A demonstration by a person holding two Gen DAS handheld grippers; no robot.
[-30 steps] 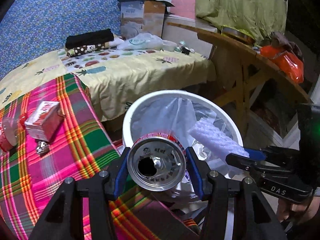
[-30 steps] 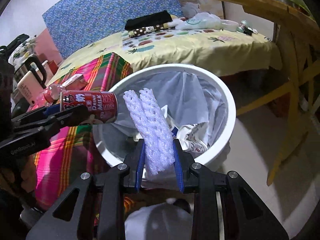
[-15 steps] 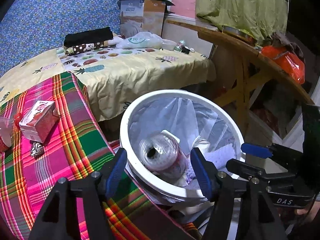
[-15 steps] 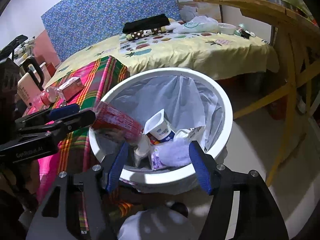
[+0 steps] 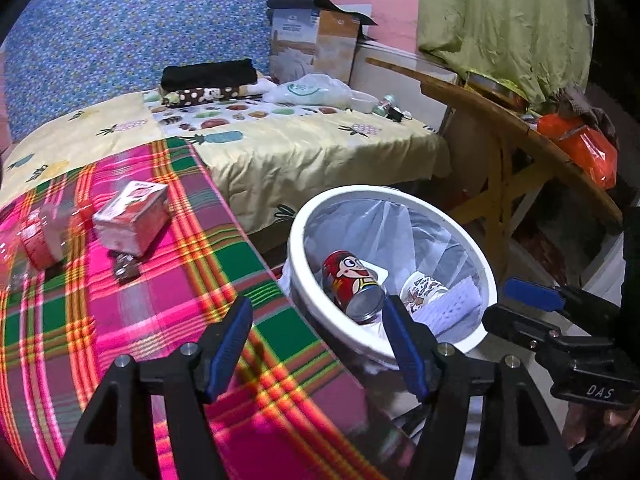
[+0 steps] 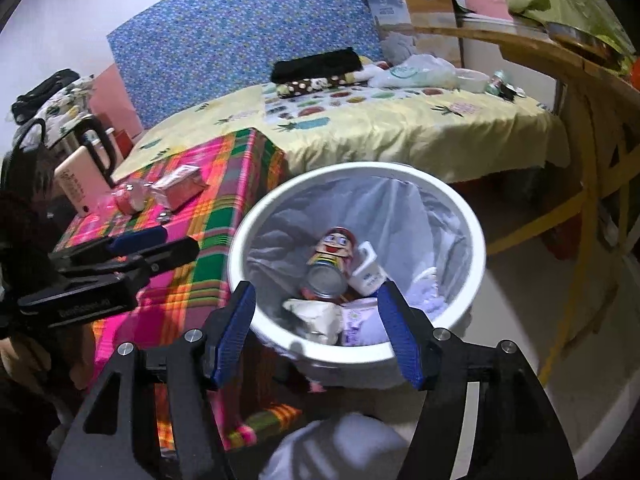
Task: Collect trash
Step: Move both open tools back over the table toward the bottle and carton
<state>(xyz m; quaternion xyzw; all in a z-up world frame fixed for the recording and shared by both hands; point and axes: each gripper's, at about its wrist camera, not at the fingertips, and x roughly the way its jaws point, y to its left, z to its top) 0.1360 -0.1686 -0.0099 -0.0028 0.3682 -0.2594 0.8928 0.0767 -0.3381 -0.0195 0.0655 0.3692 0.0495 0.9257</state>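
A bed under a pink-and-green plaid cloth [image 5: 168, 320] lies beneath the left claw [image 5: 316, 340]. The round white plastic bin with a clear liner [image 6: 472, 240] sits just ahead of the right claw [image 6: 316, 336]. Inside lies the red cartoon-printed drink can [image 6: 330, 264]. Both claws gape wide, having just opened, holding nothing.

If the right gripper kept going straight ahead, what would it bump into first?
Probably the trash in the white bin. The open, empty right gripper points down into it, so the crumpled paper near the front rim or the can looks first in line. Depth is hard to judge.
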